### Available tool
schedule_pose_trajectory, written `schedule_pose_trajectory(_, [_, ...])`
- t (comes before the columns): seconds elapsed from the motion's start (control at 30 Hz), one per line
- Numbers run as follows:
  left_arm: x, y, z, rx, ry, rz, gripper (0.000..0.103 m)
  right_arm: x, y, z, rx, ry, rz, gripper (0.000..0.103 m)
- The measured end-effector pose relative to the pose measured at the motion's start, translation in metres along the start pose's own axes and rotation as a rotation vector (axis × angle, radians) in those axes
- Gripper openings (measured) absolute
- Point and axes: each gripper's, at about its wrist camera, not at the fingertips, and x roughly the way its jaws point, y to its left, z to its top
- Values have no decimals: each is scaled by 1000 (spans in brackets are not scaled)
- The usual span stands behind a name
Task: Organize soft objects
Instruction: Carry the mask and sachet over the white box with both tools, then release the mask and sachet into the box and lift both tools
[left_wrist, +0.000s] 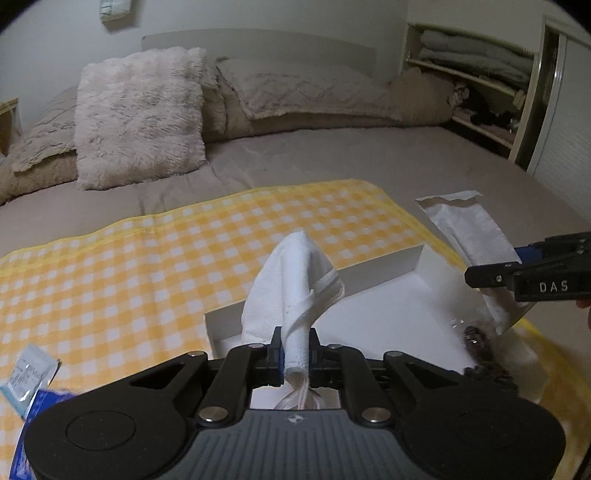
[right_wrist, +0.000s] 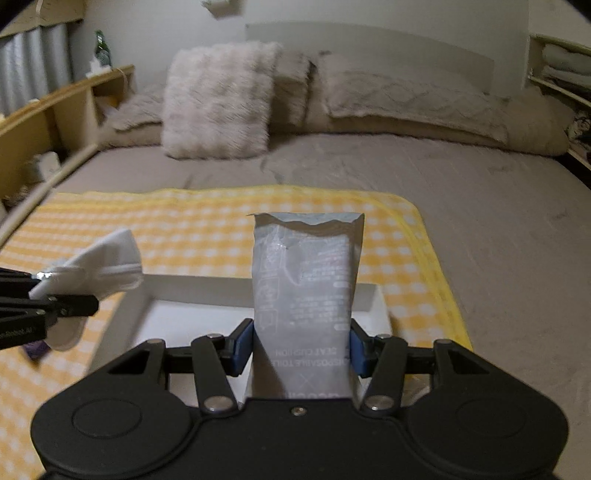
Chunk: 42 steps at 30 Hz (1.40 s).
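Item: left hand-held gripper clamped on white folded cloth; right hand-held gripper clamped on grey sachet; both above white box, at 6 o'clock on the checked blanket. Step judged: carrying to box; next, lower and release inside.

a yellow-and-white checked blanket is lying beyond the black left gripper, whose blue-padded jaws are pinching a white folded cloth above a white box. between the blue pads of the black right gripper a pale grey packet with white lettering is standing. farther ahead a grey-brown bedsheet is showing under a fluffy off-white pillow.
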Motion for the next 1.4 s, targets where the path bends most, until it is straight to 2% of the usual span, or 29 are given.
schedule_pose_trajectory(0.03, [6,-1,1,9,4,3,22,6,-3,0,5,12,-3,53])
schedule_pose_trajectory(0.07, [12,-1,1,18,8,1,37,14,-7,0,11,27,-2,53])
schedule_pose_trajectory(0.1, [17,-1,2,25,9,-1,59,19,-9,0,16,40,1,53])
schedule_pose_trajectory(0.17, [26,-1,2,36,10,-13,84,32,-12,0,27,69,16,53])
schedule_pose_trajectory(0.2, [30,-2,2,45,12,-19,87,37,-12,0,30,81,23,53])
schedule_pose_trajectory(0.33, [42,-2,-1,91,32,31,92,59,-10,1,39,121,50,53])
schedule_pose_trajectory(0.5, [54,12,-5,71,80,50,93,85,-6,-4,14,178,49,54])
schedule_pose_trajectory(0.57, [55,16,-5,58,85,50,93,94,-7,-8,20,198,29,59])
schedule_pose_trajectory(0.63, [56,18,-4,46,86,45,93,100,-9,-12,37,206,-20,75])
schedule_pose_trajectory(0.73, [57,17,-5,35,92,40,93,101,-14,-14,67,213,-39,77])
schedule_pose_trajectory(1.0, [49,10,-6,51,97,37,93,81,-20,-13,92,190,-21,78])
schedule_pose_trajectory(1.4, [1,-4,-1,25,12,32,94,9,-16,-9,125,52,21,80])
